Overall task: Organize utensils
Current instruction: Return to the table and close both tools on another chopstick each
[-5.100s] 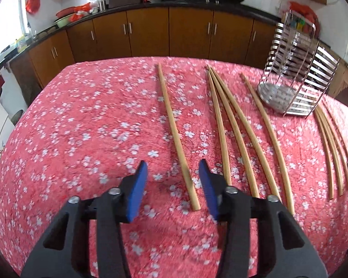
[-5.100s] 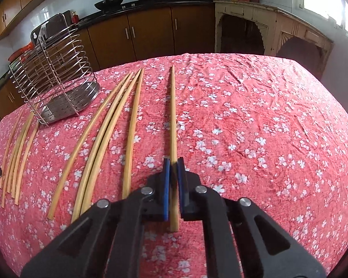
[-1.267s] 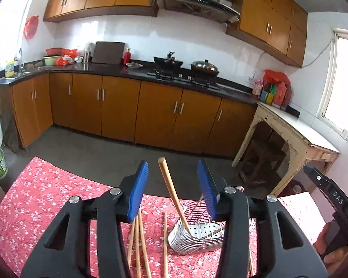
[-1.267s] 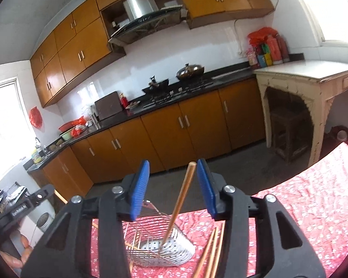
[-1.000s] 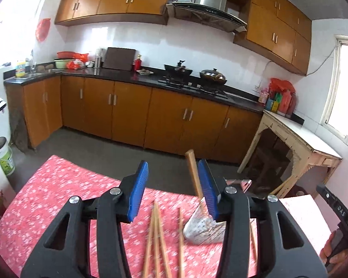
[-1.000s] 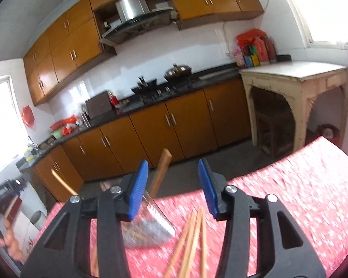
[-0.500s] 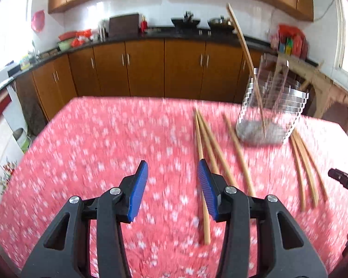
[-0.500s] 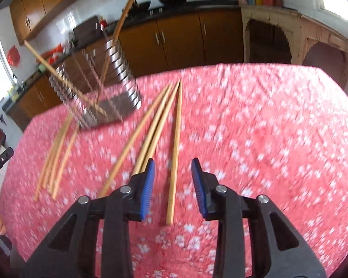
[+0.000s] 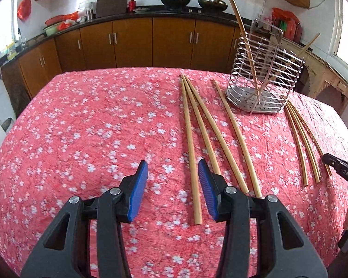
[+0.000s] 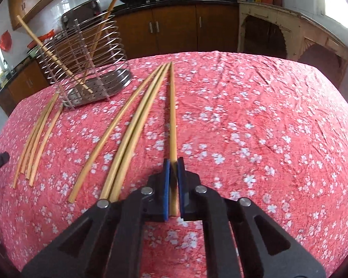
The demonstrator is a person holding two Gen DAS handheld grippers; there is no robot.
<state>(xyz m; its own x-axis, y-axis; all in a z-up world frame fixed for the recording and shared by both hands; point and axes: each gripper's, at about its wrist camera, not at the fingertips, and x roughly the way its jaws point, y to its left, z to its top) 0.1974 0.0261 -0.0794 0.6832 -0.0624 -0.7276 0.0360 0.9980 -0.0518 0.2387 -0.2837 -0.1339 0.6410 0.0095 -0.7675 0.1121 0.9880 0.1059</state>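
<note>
Two chopsticks [image 10: 69, 71] lean in the wire rack [image 10: 85, 69]; right claw [image 10: 173, 185] grips one chopstick [image 10: 172, 120], left claw [image 9: 172, 190] gapes empty.

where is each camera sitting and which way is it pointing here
Left wrist: sits on the left gripper, angled down across the red floral tablecloth toward the kitchen cabinets; its open blue-padded jaws straddle a long bamboo chopstick.
Right wrist: sits on the right gripper, angled down the same way; its jaws are shut on another bamboo chopstick.
Shared: the wire utensil rack with two sticks standing in it.
</note>
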